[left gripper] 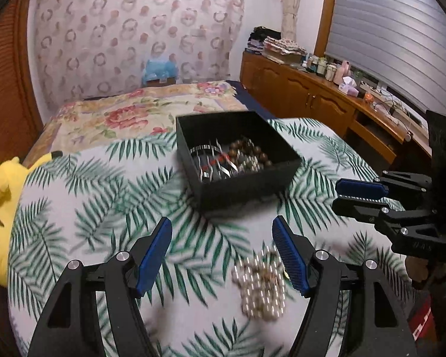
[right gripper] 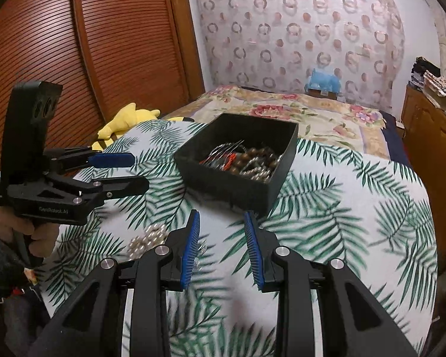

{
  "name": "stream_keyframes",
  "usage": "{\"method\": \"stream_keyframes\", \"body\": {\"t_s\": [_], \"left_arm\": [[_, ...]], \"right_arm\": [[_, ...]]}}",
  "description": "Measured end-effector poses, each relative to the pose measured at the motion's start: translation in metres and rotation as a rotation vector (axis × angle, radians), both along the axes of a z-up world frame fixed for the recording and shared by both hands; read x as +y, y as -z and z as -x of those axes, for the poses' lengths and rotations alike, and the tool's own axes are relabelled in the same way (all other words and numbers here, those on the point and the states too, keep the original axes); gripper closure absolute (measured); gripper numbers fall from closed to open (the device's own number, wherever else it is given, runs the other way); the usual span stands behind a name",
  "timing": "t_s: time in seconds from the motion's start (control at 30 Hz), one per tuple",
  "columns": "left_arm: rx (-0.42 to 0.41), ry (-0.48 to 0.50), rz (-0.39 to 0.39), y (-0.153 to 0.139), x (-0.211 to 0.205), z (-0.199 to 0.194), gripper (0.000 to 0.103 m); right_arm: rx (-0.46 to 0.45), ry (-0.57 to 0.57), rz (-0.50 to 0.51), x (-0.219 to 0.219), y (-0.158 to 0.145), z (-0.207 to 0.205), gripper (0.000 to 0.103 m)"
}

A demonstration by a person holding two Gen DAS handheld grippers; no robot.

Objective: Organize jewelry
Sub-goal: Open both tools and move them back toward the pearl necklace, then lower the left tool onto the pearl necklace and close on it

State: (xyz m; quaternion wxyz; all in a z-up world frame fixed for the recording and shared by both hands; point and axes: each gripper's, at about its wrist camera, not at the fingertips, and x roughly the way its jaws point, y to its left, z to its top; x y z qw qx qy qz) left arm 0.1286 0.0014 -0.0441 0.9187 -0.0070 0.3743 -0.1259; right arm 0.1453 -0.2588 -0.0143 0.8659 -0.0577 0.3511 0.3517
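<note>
**Left wrist view: both grippers empty over the palm-print cover, pearls loose beside the box**

Left wrist view shows the left gripper (left gripper: 222,248) with its blue-padded fingers (left gripper: 154,255) spread wide and nothing between them, hovering above the palm-leaf cover (left gripper: 89,208). A pearl bracelet (left gripper: 261,288) lies in a blurred heap on the cover, just inside the right-hand finger near the cover's near edge. Farther in sits the black box (left gripper: 238,160), open-topped, holding brown wooden beads, metal bangles and more pearly strands (too tangled to count). Bare cover lies between the heap and the box's near corner, and a broad stretch of print is open toward the left edge, where a yellow plush toy (left gripper: 0,184) lies against it.

The right gripper (left gripper: 346,196) comes in from the right edge, turned on its side, its fingers a moderate gap apart and holding nothing; the right wrist view confirms that gap (right gripper: 221,250).

From the right wrist view the pearls (right gripper: 147,239) lie left of the gripper's left finger, below the left gripper (right gripper: 133,171), and the box (right gripper: 238,163) stands ahead.

Beyond the cover a floral bedspread (left gripper: 128,116) runs to a patterned curtain (left gripper: 128,35). A wooden cabinet (left gripper: 297,89) lined with small bottles stands on the right; louvred wooden doors (right gripper: 89,38) stand on the left.
</note>
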Motion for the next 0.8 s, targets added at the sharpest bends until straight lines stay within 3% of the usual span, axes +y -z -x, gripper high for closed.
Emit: {"method": "stream_keyframes", "body": {"t_s": [0.17, 0.23, 0.3, 0.8], "left_arm": [[0.022, 0.017, -0.001, 0.016, -0.001, 0.024, 0.036], [0.040, 0.037, 0.009, 0.024, -0.001, 0.031, 0.042], [0.083, 0.056, 0.029, 0.034, -0.002, 0.033, 0.056], [0.124, 0.082, 0.080, 0.051, -0.006, 0.026, 0.073]], "right_arm": [[-0.011, 0.006, 0.020, 0.004, 0.008, 0.020, 0.069], [-0.012, 0.011, 0.026, 0.005, 0.010, 0.025, 0.069], [-0.011, 0.015, 0.025, 0.005, 0.012, 0.031, 0.069], [-0.008, 0.029, 0.007, 0.003, 0.012, 0.055, 0.069]]}}
